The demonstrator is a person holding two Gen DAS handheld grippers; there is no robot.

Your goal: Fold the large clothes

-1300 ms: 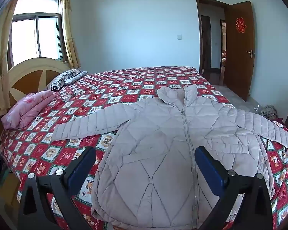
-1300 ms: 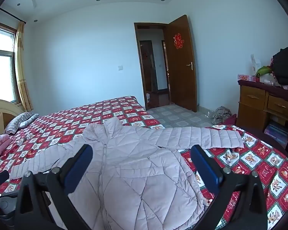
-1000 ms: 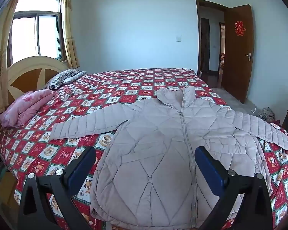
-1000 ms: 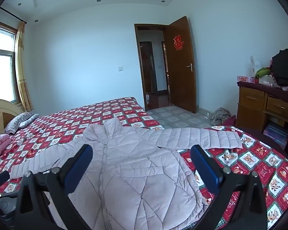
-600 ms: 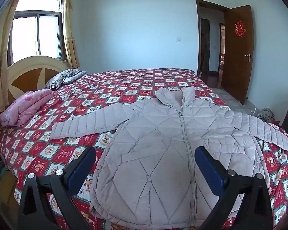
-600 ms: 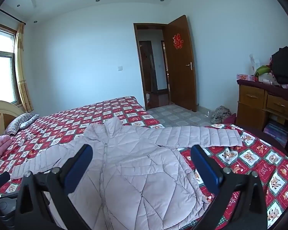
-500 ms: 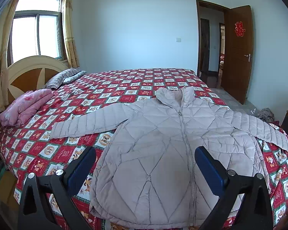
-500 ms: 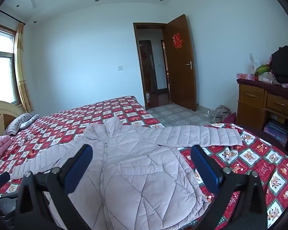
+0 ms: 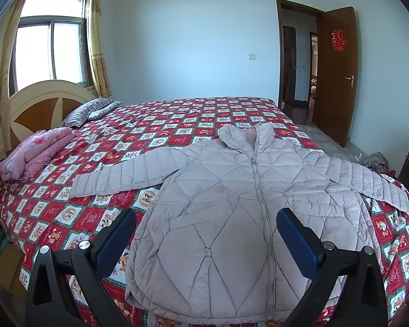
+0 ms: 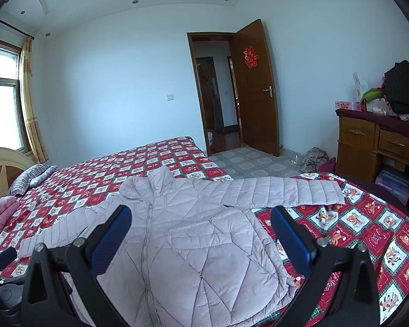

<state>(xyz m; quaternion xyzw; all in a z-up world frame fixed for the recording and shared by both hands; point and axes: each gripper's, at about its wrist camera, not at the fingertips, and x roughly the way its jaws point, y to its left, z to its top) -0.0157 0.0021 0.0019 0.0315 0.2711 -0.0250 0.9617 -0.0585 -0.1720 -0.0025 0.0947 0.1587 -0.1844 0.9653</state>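
A pale grey-pink quilted puffer jacket (image 9: 231, 218) lies flat and zipped on the bed, collar away from me, both sleeves spread out. It also shows in the right wrist view (image 10: 193, 239). My left gripper (image 9: 205, 237) is open and empty, held above the jacket's hem, not touching it. My right gripper (image 10: 200, 234) is open and empty, above the jacket's right half. The right sleeve (image 10: 283, 192) reaches toward the bed's foot edge.
The bed has a red checked cartoon cover (image 9: 155, 125). A folded pink blanket (image 9: 35, 152) and a striped pillow (image 9: 87, 111) lie by the headboard. A wooden dresser (image 10: 379, 147) with clutter stands right. An open door (image 10: 256, 92) is behind.
Both views have shifted only slightly; the grippers stay open above the jacket. The jacket has not moved.
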